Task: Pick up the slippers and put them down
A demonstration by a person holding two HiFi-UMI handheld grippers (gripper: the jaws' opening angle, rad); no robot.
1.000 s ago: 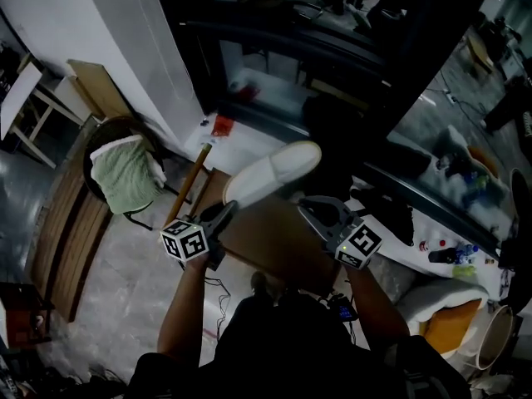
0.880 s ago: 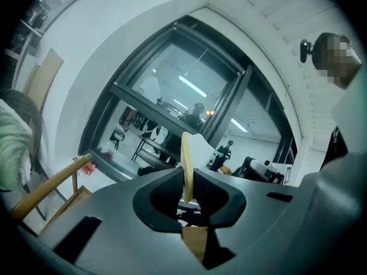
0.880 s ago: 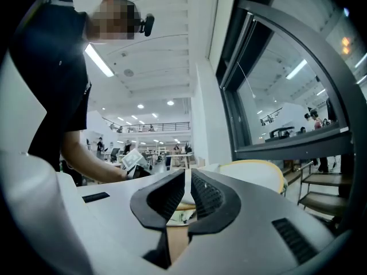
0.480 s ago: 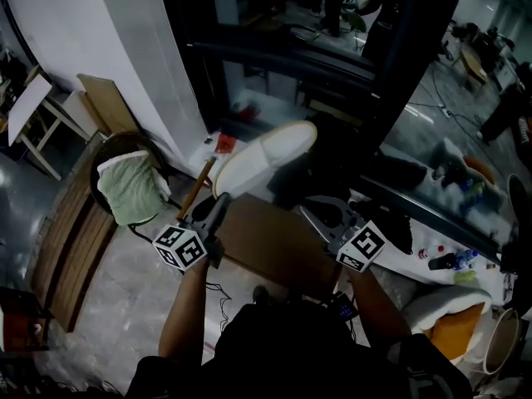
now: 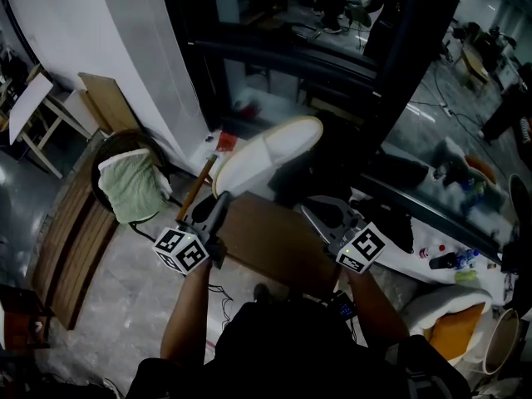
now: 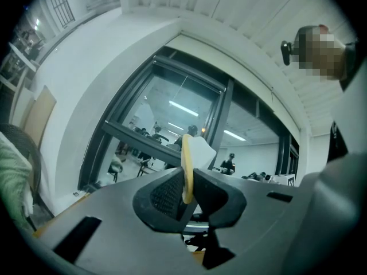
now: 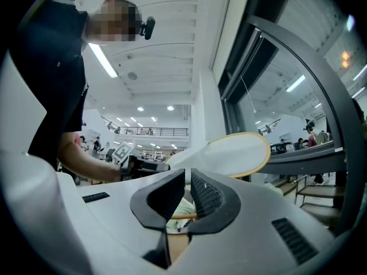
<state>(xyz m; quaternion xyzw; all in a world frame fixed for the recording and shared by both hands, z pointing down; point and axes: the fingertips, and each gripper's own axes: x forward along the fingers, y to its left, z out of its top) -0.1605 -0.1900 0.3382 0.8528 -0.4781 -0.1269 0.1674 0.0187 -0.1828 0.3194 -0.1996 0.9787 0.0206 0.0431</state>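
My left gripper [image 5: 221,203] is clenched on the slipper [image 5: 268,158] and holds it up in the air, in the middle of the head view, above the brown surface [image 5: 278,243]. The slipper is white and flat, with a long oval shape and a thin tan-yellow rim all around the sole. It goes from my gripper up and to the right, and the sole side is turned to the head camera. In the left gripper view I see it from the edge: the yellow rim stands upright between the two black pads, which press on it from both sides, and a white part rises above them.

My right gripper [image 5: 312,211] is at the right of the slipper and does not touch it. Its jaws are almost together, with only a thin slit between them and nothing in it. In the right gripper view the slipper shows beyond the jaws, a little above them.

At the left of the head view a dark round basket [image 5: 104,148], or perhaps a chair, I cannot tell which, holds a pale green cloth [image 5: 129,185].

Each gripper carries a white cube [image 5: 181,250] with black square markers. They bear only patterns, not letters.
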